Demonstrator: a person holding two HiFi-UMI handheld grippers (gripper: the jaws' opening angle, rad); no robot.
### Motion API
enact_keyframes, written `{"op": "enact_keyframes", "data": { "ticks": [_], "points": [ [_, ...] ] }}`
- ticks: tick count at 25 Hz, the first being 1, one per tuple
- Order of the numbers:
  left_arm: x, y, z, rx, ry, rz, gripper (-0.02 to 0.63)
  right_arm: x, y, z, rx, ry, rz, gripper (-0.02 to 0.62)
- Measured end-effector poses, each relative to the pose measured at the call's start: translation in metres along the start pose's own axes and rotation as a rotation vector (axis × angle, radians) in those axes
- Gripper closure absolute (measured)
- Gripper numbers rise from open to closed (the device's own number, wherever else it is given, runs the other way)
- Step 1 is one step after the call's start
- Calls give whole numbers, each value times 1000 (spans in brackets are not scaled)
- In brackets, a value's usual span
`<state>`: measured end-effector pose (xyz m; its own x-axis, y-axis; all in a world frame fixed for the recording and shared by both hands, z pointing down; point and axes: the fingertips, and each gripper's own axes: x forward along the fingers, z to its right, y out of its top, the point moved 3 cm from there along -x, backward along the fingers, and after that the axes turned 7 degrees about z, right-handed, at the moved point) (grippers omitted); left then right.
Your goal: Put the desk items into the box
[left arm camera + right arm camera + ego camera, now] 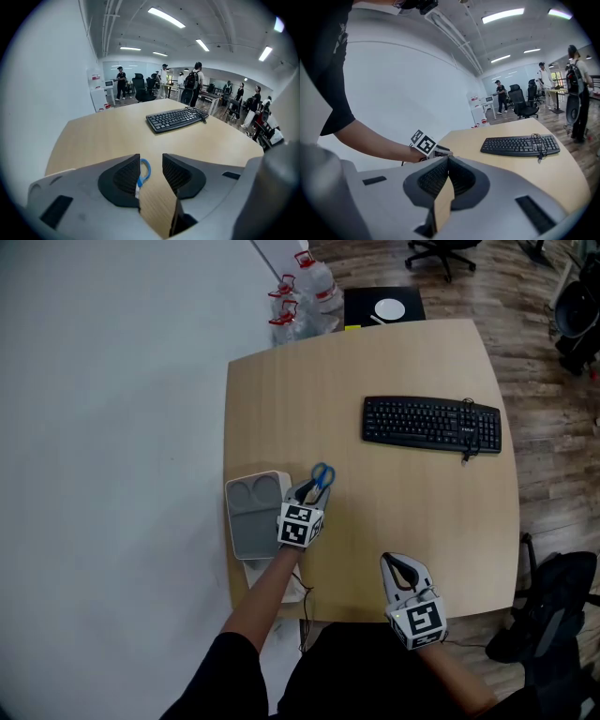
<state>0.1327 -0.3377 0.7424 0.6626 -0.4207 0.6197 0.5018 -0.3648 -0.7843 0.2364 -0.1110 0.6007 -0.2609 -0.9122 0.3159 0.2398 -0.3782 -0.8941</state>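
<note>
Blue-handled scissors [322, 476] lie on the tan desk [394, 521], just right of a grey box [251, 532] with moulded compartments at the desk's left edge. My left gripper [309, 491] stands open over the scissors. In the left gripper view the blue handle loop [143, 170] shows in the gap of the left gripper [151, 157], close beside the left pad, and the pads do not press on it. My right gripper [401, 568] hovers near the desk's front edge. Its jaws meet in the right gripper view [448, 159] with nothing between them.
A black keyboard [431, 423] with a coiled cable lies at the desk's far right. Water bottles [305, 296] and a black stand [384, 307] sit on the floor behind the desk. A black bag [553, 615] lies by the right front corner. People stand far back.
</note>
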Motion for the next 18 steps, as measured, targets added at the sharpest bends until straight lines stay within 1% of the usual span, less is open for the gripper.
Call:
{"op": "enact_keyframes", "data": {
  "ticks": [2,5,9,14,18],
  "points": [
    [16,-6,-2,-26,-11,-29,478,2,-4,4,13,0,-7,535],
    [40,-17,-7,-16,-26,-83,462,4,-8,12,23,-5,-16,535],
    [59,-23,-18,-19,-14,-121,462,8,-11,25,31,-19,-25,535],
    [73,-37,-28,32,-10,-204,461,12,-14,35,35,-27,-42,535],
    [82,-44,-32,32,-23,-241,461,16,-16,34,41,-14,-53,535]
  ]
}}
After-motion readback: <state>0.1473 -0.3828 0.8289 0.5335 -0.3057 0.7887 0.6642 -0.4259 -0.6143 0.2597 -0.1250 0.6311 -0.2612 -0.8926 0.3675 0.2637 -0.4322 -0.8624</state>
